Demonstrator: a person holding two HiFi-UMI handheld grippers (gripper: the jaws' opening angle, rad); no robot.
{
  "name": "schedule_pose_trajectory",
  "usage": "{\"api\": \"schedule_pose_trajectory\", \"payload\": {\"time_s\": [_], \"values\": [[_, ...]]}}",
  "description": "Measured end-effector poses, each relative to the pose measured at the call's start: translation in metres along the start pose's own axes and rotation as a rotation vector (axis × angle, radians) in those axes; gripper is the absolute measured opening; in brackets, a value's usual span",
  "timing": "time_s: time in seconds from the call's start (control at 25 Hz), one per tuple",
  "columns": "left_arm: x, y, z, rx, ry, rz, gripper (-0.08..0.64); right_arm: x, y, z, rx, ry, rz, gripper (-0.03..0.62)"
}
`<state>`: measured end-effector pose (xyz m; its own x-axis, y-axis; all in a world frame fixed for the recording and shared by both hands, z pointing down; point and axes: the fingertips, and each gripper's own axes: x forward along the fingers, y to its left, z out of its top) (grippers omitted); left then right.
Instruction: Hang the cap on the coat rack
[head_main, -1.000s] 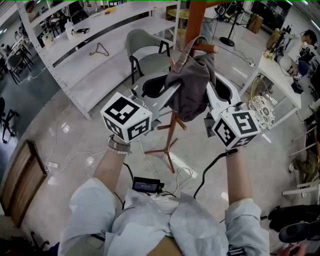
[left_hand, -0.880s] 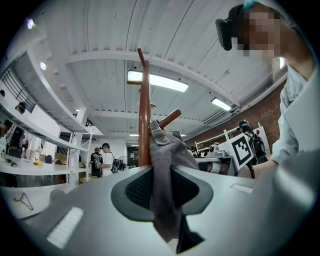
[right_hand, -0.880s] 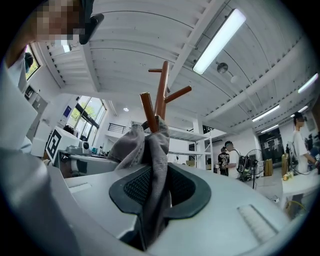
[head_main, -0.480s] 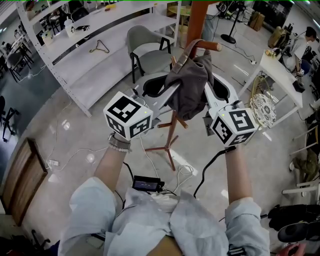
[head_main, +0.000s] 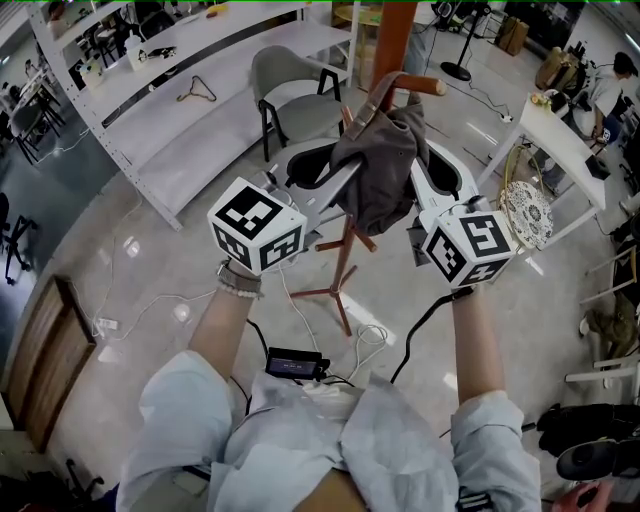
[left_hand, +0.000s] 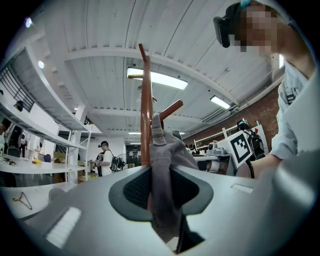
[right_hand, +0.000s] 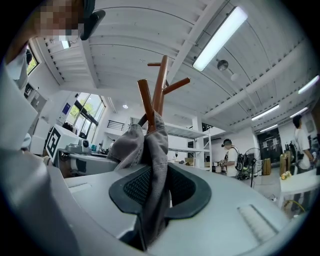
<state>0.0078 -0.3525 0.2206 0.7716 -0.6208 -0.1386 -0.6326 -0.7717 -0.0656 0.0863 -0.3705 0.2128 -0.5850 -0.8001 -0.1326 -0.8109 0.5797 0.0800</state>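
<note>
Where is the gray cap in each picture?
Head view: cap top middle, by the coat rack peg.
Left gripper view: cap in the centre, pinched between the jaws.
Right gripper view: cap centre too, pinched between the jaws.
Shared landmark: the brown coat rack behind the cap.

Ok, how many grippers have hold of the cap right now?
2. The left gripper pinches the cap on its left side, the right gripper on its right, both by the coat rack.
</note>
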Motion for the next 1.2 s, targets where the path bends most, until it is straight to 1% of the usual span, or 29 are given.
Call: {"api": "schedule_pose_trajectory", "payload": {"time_s": [0.16,0.44,0.64,1.0,1.2], "values": [[0.001,0.0,-0.003,-0.003,0.009,-0.012,0.08,0.0,-0.002,-0.001,0.024,-0.01,-0.001,0.077],[0.0,0.0,-0.003,0.009,0.006,-0.005,0.08,-0.001,-0.004,-0.001,0.052,-0.012,-0.006,0.081],[-0.003,0.0,-0.001,0.023,0.003,0.011,0.084,-0.002,-0.004,0.001,0.048,-0.016,-0.015,0.092],[-0.013,0.012,0.002,0.022,-0.004,0.052,0.126,-0.003,-0.006,0.008,0.046,-0.038,-0.036,0.137],[-0.021,0.012,0.008,0.029,-0.017,0.066,0.13,-0.012,-0.008,0.016,0.051,-0.073,-0.039,0.174]]}}
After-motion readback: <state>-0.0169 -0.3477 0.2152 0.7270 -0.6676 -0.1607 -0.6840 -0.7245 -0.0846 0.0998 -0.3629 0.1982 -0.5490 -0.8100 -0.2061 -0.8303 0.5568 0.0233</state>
